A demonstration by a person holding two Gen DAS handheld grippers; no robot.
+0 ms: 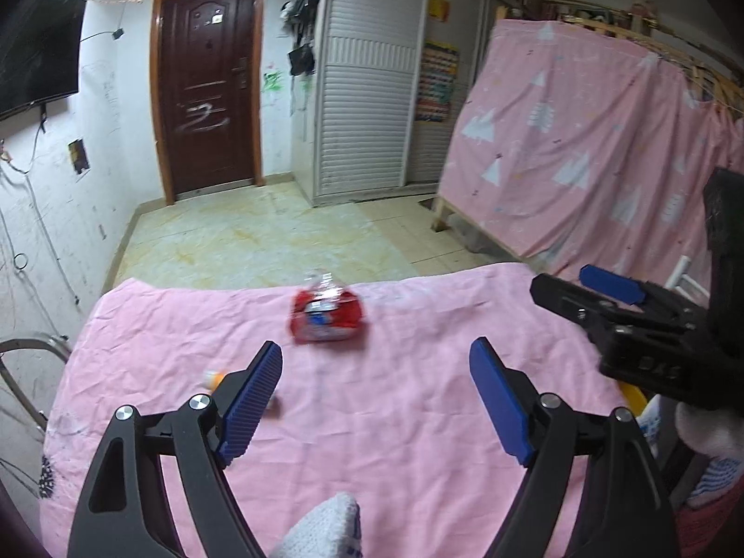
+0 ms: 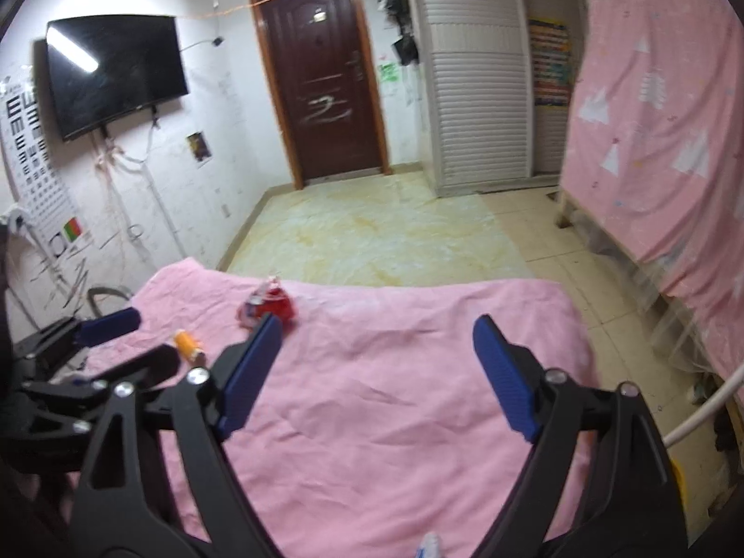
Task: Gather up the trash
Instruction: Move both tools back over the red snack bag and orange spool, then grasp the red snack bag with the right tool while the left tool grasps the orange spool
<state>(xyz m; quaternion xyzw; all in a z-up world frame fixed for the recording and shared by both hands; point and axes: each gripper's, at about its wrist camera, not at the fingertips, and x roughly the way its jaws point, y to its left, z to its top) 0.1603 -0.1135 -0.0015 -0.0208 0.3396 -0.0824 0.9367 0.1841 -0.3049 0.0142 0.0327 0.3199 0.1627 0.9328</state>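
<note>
Both tools are held above the pink-covered bench (image 1: 418, 418), and neither has taken anything. Your left tool (image 1: 375, 400) has its blue pads spread wide with nothing between them. Your right tool (image 2: 376, 374) is likewise spread wide and carries nothing; in the left wrist view it shows at the right edge, clear of the cloth.

Two pieces of trash lie on the cloth. The crumpled red wrapper (image 1: 328, 314) sits toward the far edge, roughly centred ahead of the left tool and well apart from its pads. A small orange bottle (image 2: 187, 345) lies on its side nearer you, just beside the left tool's left finger (image 1: 253, 400) and partly hidden behind it in the left wrist view.

Judgement: you are at the approach step; collection has not begun and no item is secured. No bin or bag is clearly identifiable in either view.

The next move calls for picking one target. The wrapper is the clearer choice for the left tool: advance forward and lower until the pads straddle it, then close gently, since it looks soft and likely to slip or crush.
</note>
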